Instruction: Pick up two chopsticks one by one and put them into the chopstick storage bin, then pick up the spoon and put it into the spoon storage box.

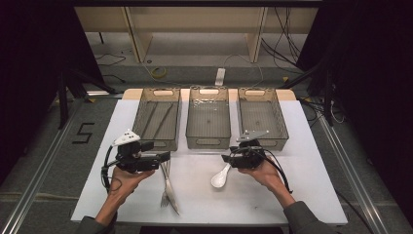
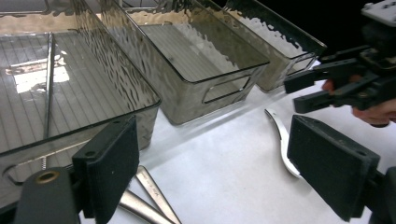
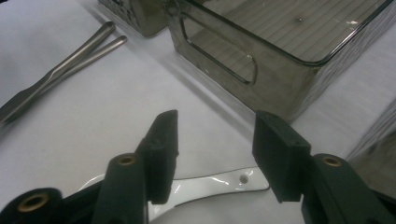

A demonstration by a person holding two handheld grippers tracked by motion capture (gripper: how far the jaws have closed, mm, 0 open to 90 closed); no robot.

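Observation:
A white spoon [image 1: 220,178] lies on the white table top, its handle [image 3: 219,183] pointing toward the bins. My right gripper [image 1: 225,159] hovers just over that handle with its jaws part open; in the right gripper view [image 3: 215,140] the handle runs beneath and between the pads without touching them. My left gripper [image 1: 166,156] is open and empty beside the left bin, jaws spread wide in its own view [image 2: 215,158]. A metal fork and knife [image 1: 168,187] lie below it, their handles [image 2: 149,198] near its left jaw. The left gripper view also catches the spoon handle [image 2: 281,135] and the right gripper [image 2: 303,91].
Three clear grey bins stand in a row at the back: left bin [image 1: 160,142] holding thin metal pieces [image 2: 49,84], middle bin [image 1: 208,142] and right bin [image 1: 280,117]. Bare white table top [image 1: 302,185] stretches toward the front right edge.

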